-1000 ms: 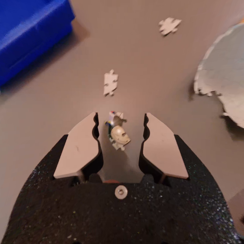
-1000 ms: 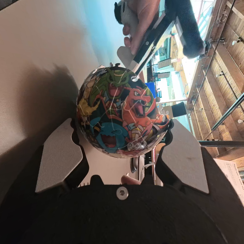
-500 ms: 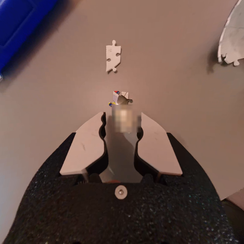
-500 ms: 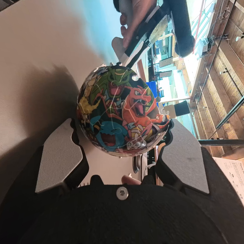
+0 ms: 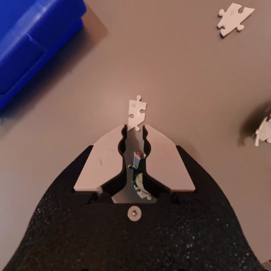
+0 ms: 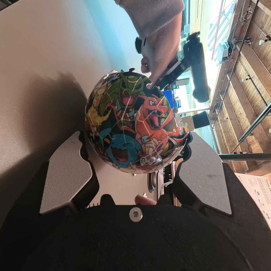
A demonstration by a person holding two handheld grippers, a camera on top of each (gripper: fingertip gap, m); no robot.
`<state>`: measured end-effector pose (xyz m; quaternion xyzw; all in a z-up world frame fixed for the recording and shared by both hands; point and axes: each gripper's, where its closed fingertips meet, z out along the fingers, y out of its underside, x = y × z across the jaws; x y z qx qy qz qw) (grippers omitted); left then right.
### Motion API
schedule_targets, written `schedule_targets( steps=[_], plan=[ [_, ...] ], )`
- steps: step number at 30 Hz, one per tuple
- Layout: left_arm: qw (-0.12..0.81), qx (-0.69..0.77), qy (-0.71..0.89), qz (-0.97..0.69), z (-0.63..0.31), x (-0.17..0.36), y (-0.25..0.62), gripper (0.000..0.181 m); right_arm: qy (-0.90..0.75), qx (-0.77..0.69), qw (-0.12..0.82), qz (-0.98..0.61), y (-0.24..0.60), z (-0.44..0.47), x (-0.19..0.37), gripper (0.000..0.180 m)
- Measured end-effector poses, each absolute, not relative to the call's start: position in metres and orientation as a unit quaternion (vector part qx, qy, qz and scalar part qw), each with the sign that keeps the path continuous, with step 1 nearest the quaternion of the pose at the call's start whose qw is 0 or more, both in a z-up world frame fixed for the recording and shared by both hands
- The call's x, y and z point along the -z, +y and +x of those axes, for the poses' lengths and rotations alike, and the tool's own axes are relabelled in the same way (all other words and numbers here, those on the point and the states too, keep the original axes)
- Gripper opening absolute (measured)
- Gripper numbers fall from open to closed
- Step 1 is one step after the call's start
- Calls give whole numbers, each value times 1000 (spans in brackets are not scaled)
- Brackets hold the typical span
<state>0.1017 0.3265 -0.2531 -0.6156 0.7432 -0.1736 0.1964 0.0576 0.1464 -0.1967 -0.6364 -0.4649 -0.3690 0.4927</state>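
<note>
The left tongs [image 5: 133, 127] are clenched on a small curved puzzle piece with a colourful printed face [image 5: 138, 174], which stands on edge deep between the two pads. Just beyond the tips of these tongs a white puzzle piece [image 5: 136, 112] lies blank side up on the tan table [image 5: 183, 82]; a blue plastic bin [image 5: 29, 44] sits far left of them. The right tongs [image 6: 135, 134] grip a partly built, colourfully printed puzzle ball [image 6: 132, 124].
</note>
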Motion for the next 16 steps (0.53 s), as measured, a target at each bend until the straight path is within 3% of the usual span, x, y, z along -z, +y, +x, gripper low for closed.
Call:
schedule_targets(
  steps=[1, 16],
  plan=[
    [188, 172, 742, -620, 102, 256, 325, 20, -465, 369, 493, -637, 146, 58, 197, 127],
    [203, 179, 746, -609, 106, 260, 333, 15, -460, 363, 501, -637, 146, 59, 197, 126]
  ],
)
